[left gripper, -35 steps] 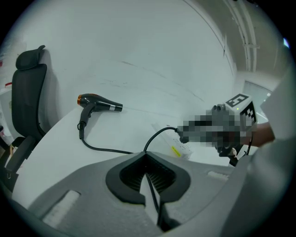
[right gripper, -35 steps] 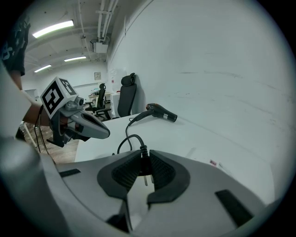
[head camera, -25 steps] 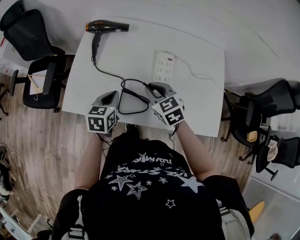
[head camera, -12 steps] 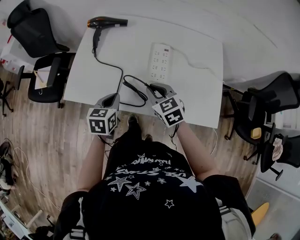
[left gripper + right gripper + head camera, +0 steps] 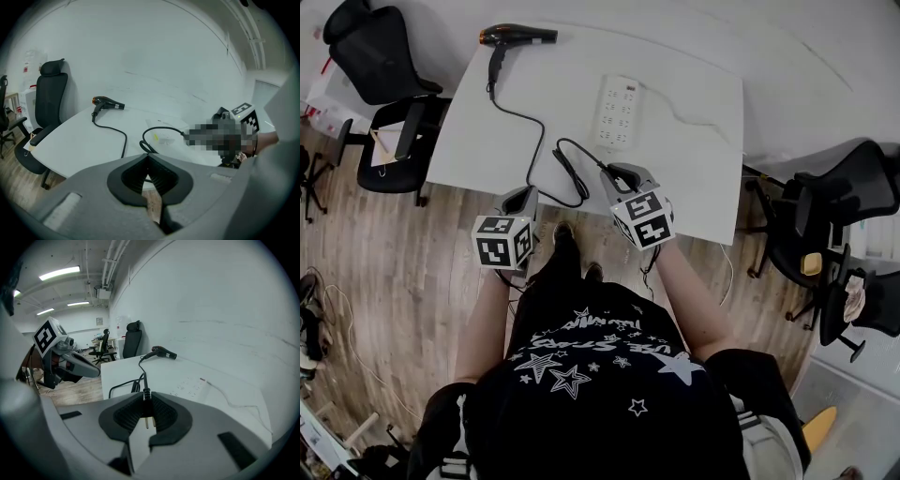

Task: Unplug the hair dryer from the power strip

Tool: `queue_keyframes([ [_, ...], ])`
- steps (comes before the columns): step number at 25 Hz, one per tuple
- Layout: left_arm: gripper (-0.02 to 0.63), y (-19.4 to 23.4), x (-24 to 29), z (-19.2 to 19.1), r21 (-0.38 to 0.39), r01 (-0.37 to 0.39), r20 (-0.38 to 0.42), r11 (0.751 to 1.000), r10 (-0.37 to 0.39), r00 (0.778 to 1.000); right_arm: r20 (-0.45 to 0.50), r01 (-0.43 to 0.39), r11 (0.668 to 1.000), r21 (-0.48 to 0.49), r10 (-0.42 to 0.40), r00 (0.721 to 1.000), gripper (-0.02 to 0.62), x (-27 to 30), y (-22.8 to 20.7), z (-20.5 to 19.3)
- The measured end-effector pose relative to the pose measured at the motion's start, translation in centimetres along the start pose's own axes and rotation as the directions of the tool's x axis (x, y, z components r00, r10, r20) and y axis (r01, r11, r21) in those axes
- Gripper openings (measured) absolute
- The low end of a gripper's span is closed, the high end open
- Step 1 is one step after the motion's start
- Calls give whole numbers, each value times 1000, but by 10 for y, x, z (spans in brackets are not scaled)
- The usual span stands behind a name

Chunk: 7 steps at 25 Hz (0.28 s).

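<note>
A black hair dryer [image 5: 517, 36] lies at the far left of the white table [image 5: 703, 178]. Its black cord [image 5: 530, 127] curls across the table to my right gripper [image 5: 617, 172]. That gripper is shut on the dryer's plug [image 5: 146, 401], whose prongs stick out free between the pads. The white power strip [image 5: 619, 112] lies just beyond it, apart from the plug. My left gripper [image 5: 523, 199] is shut on nothing at the table's near edge. In the left gripper view the dryer [image 5: 108, 103] and cord loop [image 5: 149, 140] lie ahead.
A thin white cable [image 5: 698, 127] runs from the strip toward the right. A black office chair [image 5: 389, 75] stands left of the table, and more chairs [image 5: 834, 206] stand on the right. Wooden floor lies under the near edge.
Both grippers have drawn back toward the table's near edge. The right one carried the plug farther from the power strip and the cord loop followed.
</note>
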<state>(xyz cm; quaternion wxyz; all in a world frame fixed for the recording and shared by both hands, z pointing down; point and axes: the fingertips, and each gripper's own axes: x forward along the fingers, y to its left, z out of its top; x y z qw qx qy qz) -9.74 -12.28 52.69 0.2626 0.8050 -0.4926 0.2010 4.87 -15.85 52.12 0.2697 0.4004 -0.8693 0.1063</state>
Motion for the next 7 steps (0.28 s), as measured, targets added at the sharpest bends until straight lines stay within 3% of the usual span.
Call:
queue_keyframes([
  [7, 6, -8, -15, -16, -5, -5, -6, 1000, 5, 1000, -7, 6, 1000, 10, -6, 1000, 60, -11, 8, -12],
])
